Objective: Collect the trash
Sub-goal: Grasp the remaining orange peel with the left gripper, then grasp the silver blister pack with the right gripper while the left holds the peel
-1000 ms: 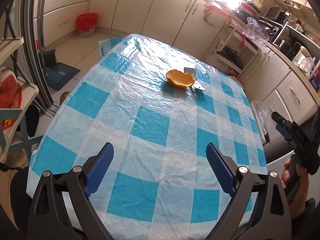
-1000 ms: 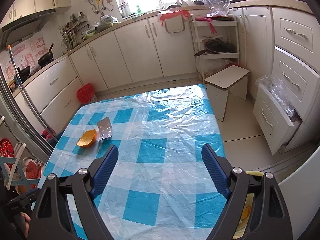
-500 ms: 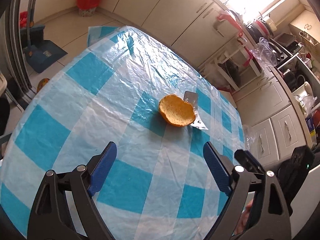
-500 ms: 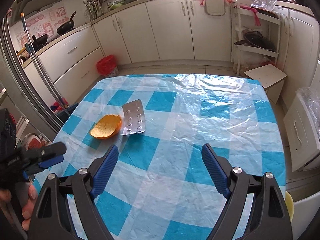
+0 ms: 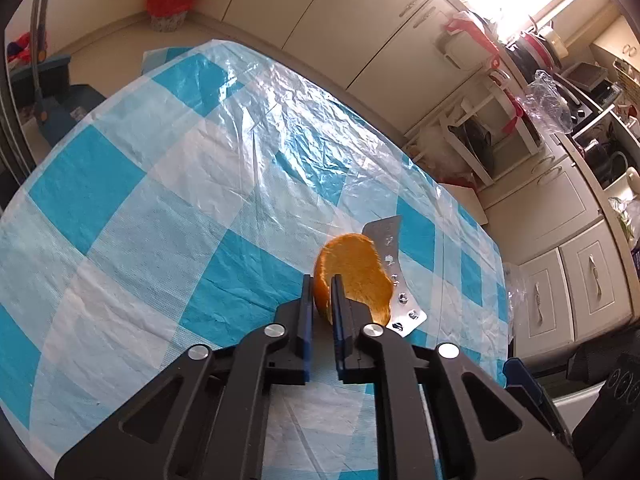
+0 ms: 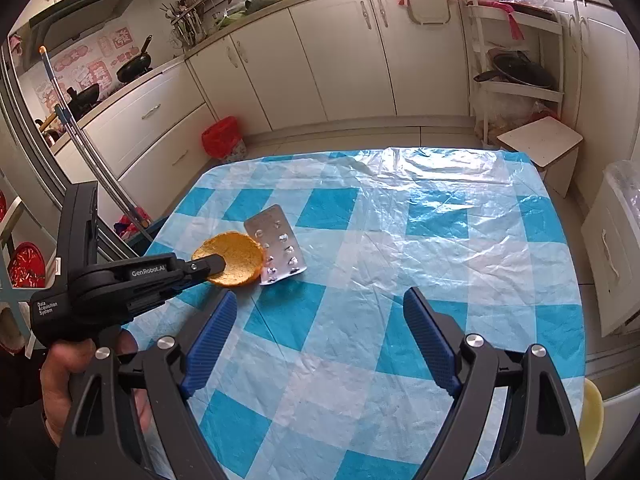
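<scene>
**Pinching the peel off the checked cloth**

Gripping comes first here: the left tongs (image 5: 320,280) are clamped on the near rim of the orange peel (image 6: 234,258), one pad outside the curl and the other inside it. The peel lies on the blue-and-white cloth of the counter (image 6: 440,240), towards its left side as seen from the right tongs, touching the edge of an empty pill blister (image 6: 280,244) just beside it. So the pick-up of the first piece of trash looks to be in hand, with the lift not yet made.

The next move, I'd judge, calls for a straight lift clear of the blister so the foil isn't dragged along, then carrying the peel to a bin; a red-lined bin (image 6: 222,138) stands on the floor by the cupboards, well apart from the counter.

A hand (image 6: 84,380) grasps the left tool's handle low at the counter's edge, the tool slanting forward and down onto the peel. The right tongs (image 6: 316,344) hover over the near cloth, pads wide apart and holding nothing, pointing down across the counter.
</scene>
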